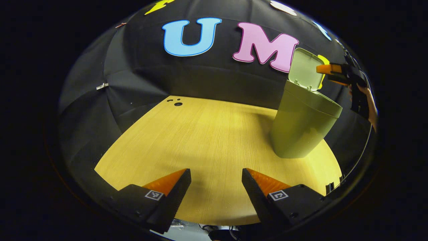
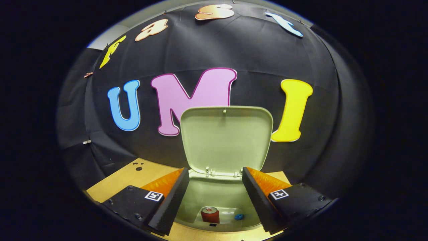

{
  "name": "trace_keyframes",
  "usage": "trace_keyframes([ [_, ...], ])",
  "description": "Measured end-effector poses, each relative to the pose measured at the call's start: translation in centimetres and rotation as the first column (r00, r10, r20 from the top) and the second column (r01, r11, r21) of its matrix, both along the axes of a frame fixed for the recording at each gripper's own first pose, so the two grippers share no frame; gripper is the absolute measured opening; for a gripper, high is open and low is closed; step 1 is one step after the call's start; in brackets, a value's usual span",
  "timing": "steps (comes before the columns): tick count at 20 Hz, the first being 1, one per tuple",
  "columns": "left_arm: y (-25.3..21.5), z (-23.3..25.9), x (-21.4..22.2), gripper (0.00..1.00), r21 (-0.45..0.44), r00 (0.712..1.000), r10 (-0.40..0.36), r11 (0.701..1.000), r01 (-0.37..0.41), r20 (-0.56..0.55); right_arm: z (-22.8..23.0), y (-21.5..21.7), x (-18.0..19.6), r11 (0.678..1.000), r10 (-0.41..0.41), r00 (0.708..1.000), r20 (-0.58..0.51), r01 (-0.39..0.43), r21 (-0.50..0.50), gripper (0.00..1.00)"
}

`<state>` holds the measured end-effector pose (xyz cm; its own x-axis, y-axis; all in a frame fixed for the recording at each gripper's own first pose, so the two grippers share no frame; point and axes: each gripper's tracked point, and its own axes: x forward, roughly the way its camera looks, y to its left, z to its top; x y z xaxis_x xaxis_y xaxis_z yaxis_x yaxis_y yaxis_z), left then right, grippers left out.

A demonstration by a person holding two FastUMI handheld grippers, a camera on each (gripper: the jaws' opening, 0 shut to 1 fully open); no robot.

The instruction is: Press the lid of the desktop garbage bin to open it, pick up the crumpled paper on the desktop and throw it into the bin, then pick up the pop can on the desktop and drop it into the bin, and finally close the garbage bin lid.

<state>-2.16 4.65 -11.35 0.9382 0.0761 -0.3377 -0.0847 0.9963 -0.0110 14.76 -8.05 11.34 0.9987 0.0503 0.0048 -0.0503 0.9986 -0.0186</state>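
In the left gripper view, the pale olive-green plastic garbage bin (image 1: 302,127) stands at the right of the frame on a light wood-grain desktop (image 1: 207,140). Its flat hinged lid (image 1: 306,70) stands up at the upper right. The left gripper (image 1: 216,182) shows at the bottom of the frame, low over bare desktop, its fingers spread wide with nothing between them; it looks parked out of the way. At the far right edge, beside the raised lid, is the right gripper (image 1: 322,69), held by a person's hand (image 1: 369,107).

In the right gripper view, that gripper (image 2: 216,182) hangs above the bin's open mouth, looking down into it, fingers wide apart and empty. The lid (image 2: 227,139) fills the middle of the frame, upright against the booth wall. At the bottom centre, on the bin's floor, lies a red pop can (image 2: 210,215), with a small blue object (image 2: 238,217) just beside it. The crumpled paper cannot be made out. Judging from the can inside, closing the lid is likely the step left, which would explain the gripper's place near it.
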Motion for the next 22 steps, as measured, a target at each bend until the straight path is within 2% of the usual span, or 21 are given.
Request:
trace_keyframes([
  [3, 0.5, -0.2, 0.1, 0.98, -0.004, 1.000, -0.006, 1.000, 0.006, -0.007, 2.4, -0.5, -0.2, 0.999, -0.027, 0.999, 0.018, 0.028, -0.027, 0.99],
  [8, 1.2, -0.1, 0.4, 0.98, -0.014, 1.000, -0.002, 1.000, 0.002, -0.005, 7.6, -0.1, -0.2, 0.999, -0.029, 0.995, 0.095, 0.027, 0.016, 0.99],
  [13, 2.4, -0.3, 0.4, 0.98, -0.019, 1.000, 0.015, 1.000, -0.015, -0.002, 12.4, -0.3, 1.0, 0.998, -0.053, 0.985, 0.161, 0.057, -0.020, 0.98],
  [17, 3.3, -0.7, 0.2, 0.98, -0.046, 0.999, 0.042, 0.998, -0.042, -0.006, 14.0, 0.0, 2.9, 0.998, -0.060, 0.985, 0.163, 0.065, -0.024, 0.96],
  [22, 4.3, -0.7, 0.5, 0.97, -0.040, 0.997, 0.073, 0.996, -0.073, -0.002, 13.9, -0.7, 5.9, 0.995, -0.100, 0.992, 0.078, 0.099, 0.020, 0.97],
])
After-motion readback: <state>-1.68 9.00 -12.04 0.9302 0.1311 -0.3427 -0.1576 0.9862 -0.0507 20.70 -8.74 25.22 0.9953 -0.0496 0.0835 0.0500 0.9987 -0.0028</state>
